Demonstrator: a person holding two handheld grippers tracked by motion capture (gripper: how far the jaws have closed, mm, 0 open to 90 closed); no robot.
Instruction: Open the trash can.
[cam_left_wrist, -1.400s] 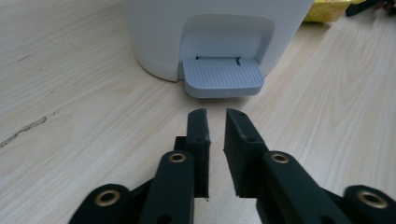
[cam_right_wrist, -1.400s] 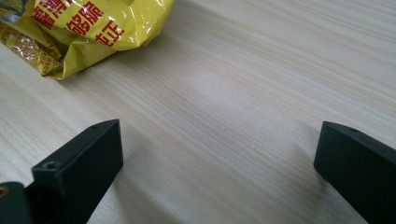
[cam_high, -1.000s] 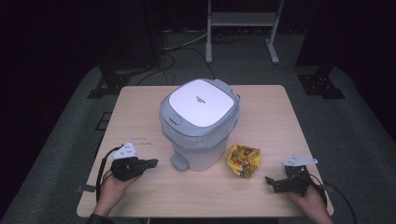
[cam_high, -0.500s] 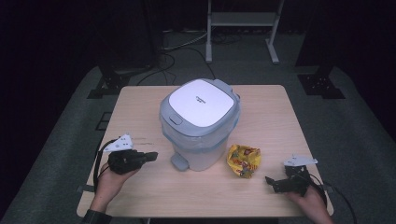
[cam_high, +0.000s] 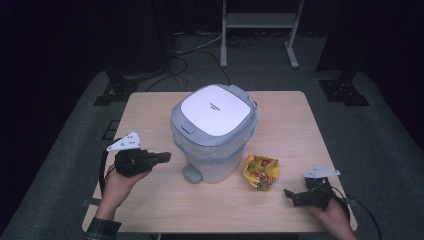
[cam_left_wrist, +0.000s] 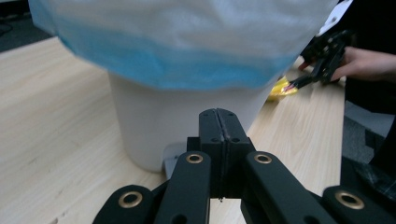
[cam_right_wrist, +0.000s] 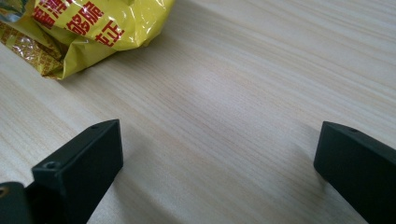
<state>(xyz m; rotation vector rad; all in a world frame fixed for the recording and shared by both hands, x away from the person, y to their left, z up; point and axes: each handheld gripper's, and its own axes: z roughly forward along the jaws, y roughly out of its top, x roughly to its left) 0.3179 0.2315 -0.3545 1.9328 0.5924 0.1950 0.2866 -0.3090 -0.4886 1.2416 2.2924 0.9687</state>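
A white pedal bin (cam_high: 214, 131) with a grey-rimmed lid stands mid-table, a blue liner (cam_left_wrist: 177, 70) hanging over its rim and a grey pedal (cam_high: 192, 173) at its foot. My left gripper (cam_high: 165, 157) is lifted off the table left of the bin, jaws shut and empty, pointing at the bin wall (cam_left_wrist: 154, 126). A crumpled yellow snack bag (cam_high: 261, 171) lies right of the bin. My right gripper (cam_high: 289, 194) rests low near the front right edge, jaws wide open, with the snack bag (cam_right_wrist: 88, 28) just ahead of them and bare wood between.
The wooden table (cam_high: 300, 130) has bare room at the back and on both sides of the bin. A metal stand (cam_high: 260, 30), cables and dark floor mats lie beyond the far edge.
My left gripper has risen off the table and moved slightly toward the bin, jaws still shut. The right gripper, the bin and the bag have stayed put.
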